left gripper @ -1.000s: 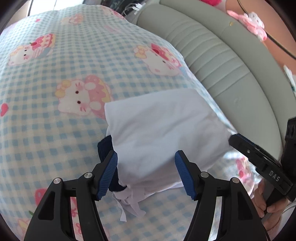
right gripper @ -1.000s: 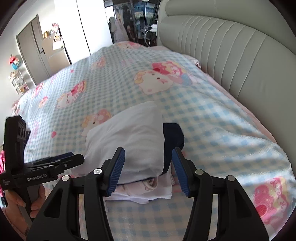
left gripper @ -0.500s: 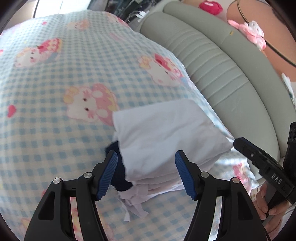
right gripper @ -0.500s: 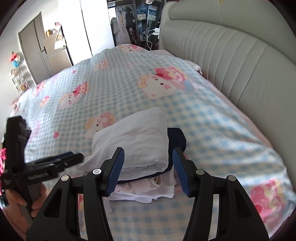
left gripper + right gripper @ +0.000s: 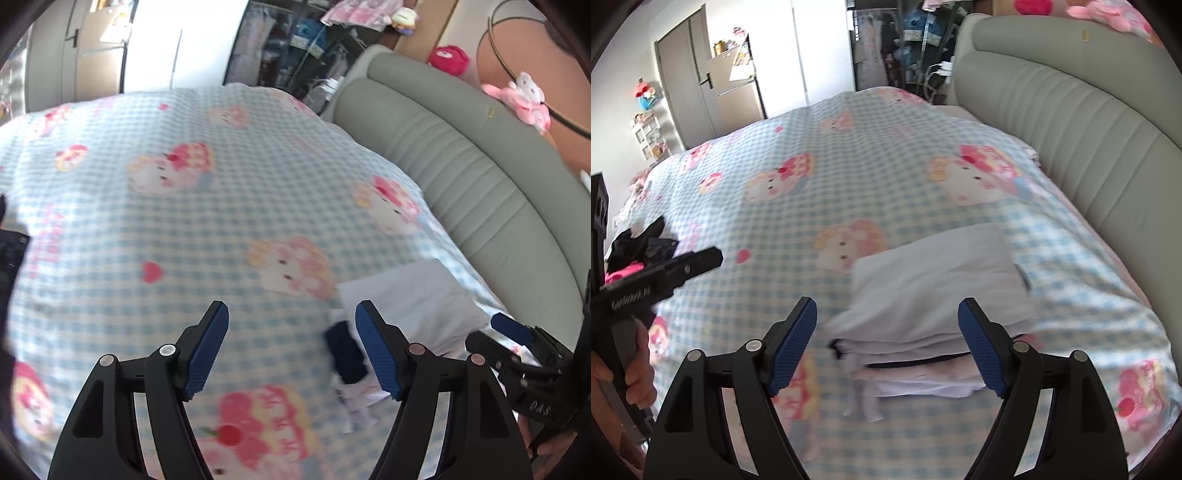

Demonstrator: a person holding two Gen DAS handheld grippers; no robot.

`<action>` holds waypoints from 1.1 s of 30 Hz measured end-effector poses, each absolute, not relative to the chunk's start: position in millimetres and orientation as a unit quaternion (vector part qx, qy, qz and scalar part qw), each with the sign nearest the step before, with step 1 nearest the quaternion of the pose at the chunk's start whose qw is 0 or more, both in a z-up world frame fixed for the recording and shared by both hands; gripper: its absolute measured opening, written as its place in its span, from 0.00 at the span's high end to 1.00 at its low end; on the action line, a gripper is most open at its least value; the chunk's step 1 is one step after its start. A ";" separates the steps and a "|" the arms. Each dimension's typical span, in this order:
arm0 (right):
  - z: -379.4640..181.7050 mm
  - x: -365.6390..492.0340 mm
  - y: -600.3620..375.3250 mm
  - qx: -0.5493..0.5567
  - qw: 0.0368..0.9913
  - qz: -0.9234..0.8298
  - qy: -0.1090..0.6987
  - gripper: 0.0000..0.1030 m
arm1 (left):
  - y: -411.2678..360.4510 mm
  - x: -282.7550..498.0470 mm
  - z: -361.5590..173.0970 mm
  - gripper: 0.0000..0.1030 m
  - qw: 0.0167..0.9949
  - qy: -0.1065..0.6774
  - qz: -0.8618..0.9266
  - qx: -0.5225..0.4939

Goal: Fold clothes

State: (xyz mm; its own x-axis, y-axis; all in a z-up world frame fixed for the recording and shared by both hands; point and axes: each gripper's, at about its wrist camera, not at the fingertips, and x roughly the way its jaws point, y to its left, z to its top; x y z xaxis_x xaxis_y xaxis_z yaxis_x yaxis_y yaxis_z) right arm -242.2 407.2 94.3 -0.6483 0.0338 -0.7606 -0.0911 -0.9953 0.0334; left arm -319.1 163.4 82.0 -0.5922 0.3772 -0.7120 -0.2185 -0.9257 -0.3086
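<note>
Right wrist view: right hand-held gripper (image 5: 886,347) opening, empty; folded stack (image 5: 934,299) rests squared on bed (image 5: 849,155); left hand-held gripper (image 5: 291,347) opening, empty too.

Checked bedspread (image 5: 886,155), padded grey headboard (image 5: 1071,122)

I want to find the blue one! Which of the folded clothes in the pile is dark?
The navy piece, squeezed in the middle of the pile. It shows only as a thin dark edge; the big top garment and the layers under it are white.
</note>
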 end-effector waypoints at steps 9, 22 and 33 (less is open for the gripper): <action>102.6 -258.2 300.3 -0.411 -0.012 0.912 0.001 0.16 | 54.9 -302.1 107.0 0.21 0.095 -0.100 0.911 -0.388; 99.2 -225.7 182.4 -0.397 -0.038 0.917 0.008 0.16 | -64.7 -217.1 111.3 0.17 -0.005 -0.074 0.919 -0.388; 88.0 -123.9 159.3 -0.394 -0.053 0.917 0.025 0.15 | -80.0 -84.3 71.1 0.17 -0.020 -0.071 0.921 -0.383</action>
